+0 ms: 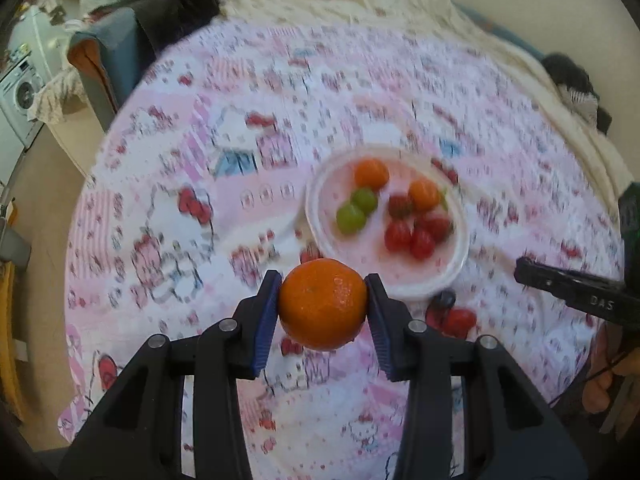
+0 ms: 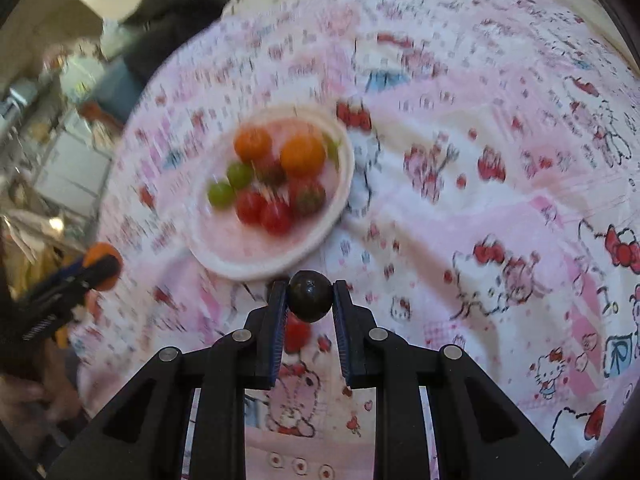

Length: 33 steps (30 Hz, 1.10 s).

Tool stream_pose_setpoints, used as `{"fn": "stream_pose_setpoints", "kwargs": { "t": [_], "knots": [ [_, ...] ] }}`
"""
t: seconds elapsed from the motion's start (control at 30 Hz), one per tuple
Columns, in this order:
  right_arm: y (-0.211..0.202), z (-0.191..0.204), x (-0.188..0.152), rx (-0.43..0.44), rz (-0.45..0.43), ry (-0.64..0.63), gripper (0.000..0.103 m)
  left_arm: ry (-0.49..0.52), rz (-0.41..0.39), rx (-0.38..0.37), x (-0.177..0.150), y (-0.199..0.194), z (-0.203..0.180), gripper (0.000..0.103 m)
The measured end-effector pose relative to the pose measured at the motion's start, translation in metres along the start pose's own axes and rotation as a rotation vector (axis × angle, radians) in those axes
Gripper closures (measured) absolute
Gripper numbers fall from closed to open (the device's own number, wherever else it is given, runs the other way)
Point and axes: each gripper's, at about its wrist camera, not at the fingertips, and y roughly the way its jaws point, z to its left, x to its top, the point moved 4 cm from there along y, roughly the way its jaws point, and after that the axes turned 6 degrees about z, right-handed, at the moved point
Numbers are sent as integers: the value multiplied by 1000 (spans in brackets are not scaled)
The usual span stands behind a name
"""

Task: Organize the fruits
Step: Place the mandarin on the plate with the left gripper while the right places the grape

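Left gripper [image 1: 323, 306] clamped on a mandarin [image 1: 323, 304], lower centre of the left wrist view; peel bright orange, pitted, glossy patch on its right side, blue pads pressing both flanks. Right gripper [image 2: 310, 298] clamped on a small dark grape [image 2: 310, 295], near-black, round, shiny, lower centre of the right wrist view.

White plate [image 1: 320, 216] sits on a pink cartoon-print cloth [image 1: 168, 208], centre-right in the left view, centre-left in the right view. On it: two small mandarins [image 1: 371, 174], two green grapes [image 1: 351, 218], several cherry tomatoes [image 1: 398, 235], what looks like strawberries [image 1: 400, 205].

One cherry tomato [image 1: 460, 320] lies on the cloth just below the plate, with a dark round blur beside it, identity unclear.

Heavy motion blur in both views; plate fruit edges smeared, exact tomato count not readable. The tomato in the right view is half hidden behind the left finger. The right gripper enters the left view at the right edge, tip only, cut off.
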Motion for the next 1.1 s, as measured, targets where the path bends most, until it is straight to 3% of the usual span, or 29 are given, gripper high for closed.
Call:
{"fn": "stream_pose_setpoints", "kwargs": {
  "t": [0.13,0.3,0.67,1.1],
  "knots": [
    [-21,8,23,51,-75,-9,80,23,-46,2,25,-3,0,65],
    [-22,14,59,85,-97,-22,80,48,1,7,44,24,-8,65],
    [43,-4,97,27,9,-42,79,211,80,85,41,85,-47,65],
    [82,-13,93,-8,100,-37,79,197,145,80,38,115,-42,63]
  ]
}}
